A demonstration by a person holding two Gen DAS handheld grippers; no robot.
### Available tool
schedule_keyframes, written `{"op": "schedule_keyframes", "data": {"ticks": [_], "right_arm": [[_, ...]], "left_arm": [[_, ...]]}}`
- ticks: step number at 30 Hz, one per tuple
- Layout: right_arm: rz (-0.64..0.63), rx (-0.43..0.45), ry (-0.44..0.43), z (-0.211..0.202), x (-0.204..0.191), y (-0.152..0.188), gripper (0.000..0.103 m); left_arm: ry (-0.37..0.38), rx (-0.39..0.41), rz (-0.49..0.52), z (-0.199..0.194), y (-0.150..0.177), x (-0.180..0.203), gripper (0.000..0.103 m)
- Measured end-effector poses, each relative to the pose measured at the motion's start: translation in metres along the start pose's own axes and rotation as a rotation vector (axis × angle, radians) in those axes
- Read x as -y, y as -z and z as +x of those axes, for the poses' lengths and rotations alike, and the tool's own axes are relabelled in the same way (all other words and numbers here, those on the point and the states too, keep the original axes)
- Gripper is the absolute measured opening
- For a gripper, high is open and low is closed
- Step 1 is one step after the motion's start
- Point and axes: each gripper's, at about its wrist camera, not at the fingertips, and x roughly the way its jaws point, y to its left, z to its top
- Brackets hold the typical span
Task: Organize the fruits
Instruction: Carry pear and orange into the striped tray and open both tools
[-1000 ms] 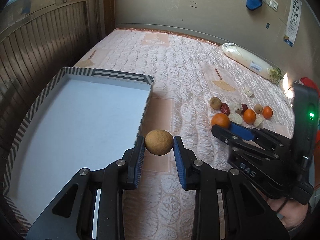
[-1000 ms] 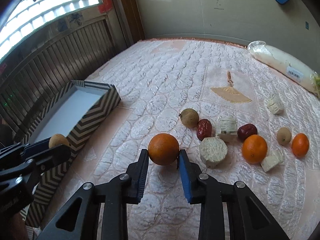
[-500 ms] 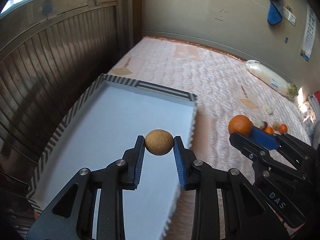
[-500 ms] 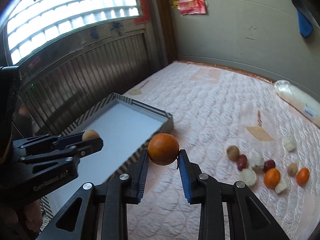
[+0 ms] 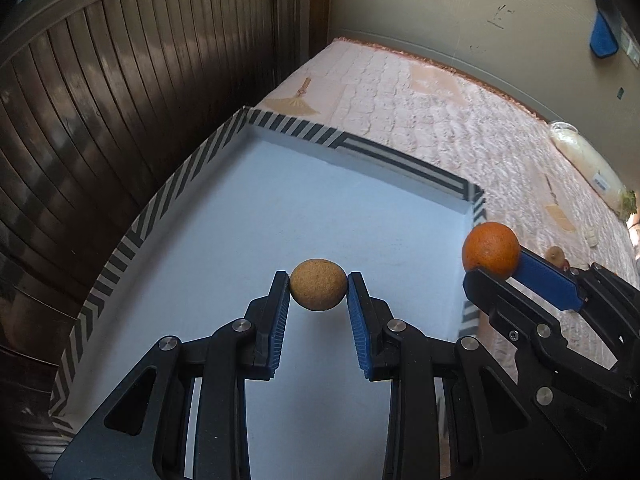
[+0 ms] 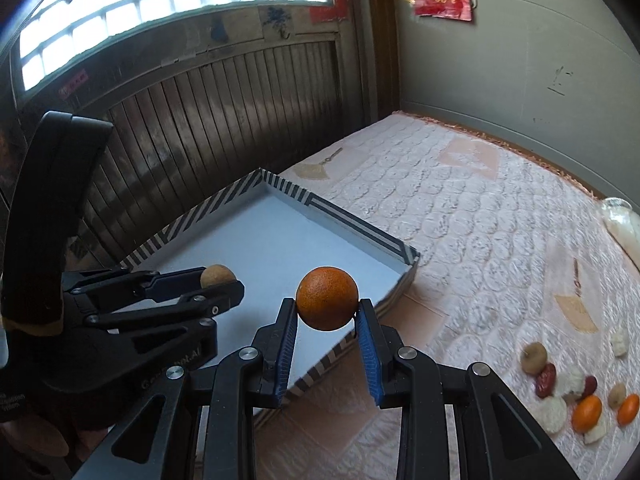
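Note:
My left gripper (image 5: 319, 290) is shut on a round brown fruit (image 5: 319, 290) and holds it above the white floor of a striped-rim box (image 5: 168, 208). My right gripper (image 6: 327, 305) is shut on an orange (image 6: 327, 298) and holds it over the box's (image 6: 360, 236) right side. The orange (image 5: 491, 251) also shows at right in the left wrist view, near the box's right wall. The brown fruit (image 6: 217, 275) shows at left in the right wrist view. Several other fruits and white pieces (image 6: 568, 388) lie on the quilted mattress (image 6: 460, 216) at the lower right.
A dark wooden slatted wall (image 5: 100, 92) runs close along the box's left side. A long plastic-wrapped bundle (image 5: 588, 164) lies by the far wall. The grey wall (image 6: 520, 40) borders the mattress at the back.
Both grippers have moved left with their fruits, from above the mattress to above the box. The fruit pile now lies farther to the right.

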Motion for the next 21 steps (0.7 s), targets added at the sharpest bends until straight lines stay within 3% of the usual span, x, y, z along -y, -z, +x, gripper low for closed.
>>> {"op": "schedule_keyframes", "data": {"ticks": [8, 21], "right_arm": [[-0.051, -0.075, 0.009, 0.041, -0.002, -0.011, 0.029], [-0.081, -0.11, -0.014, 0.065, -0.003, -0.014, 0.03]], "left_arm": [[-0.023, -0.057, -0.052, 0.026, -0.004, -0.014, 0.029], [-0.04, -0.051, -0.077, 0.026, -0.003, -0.021, 0.029]]}}
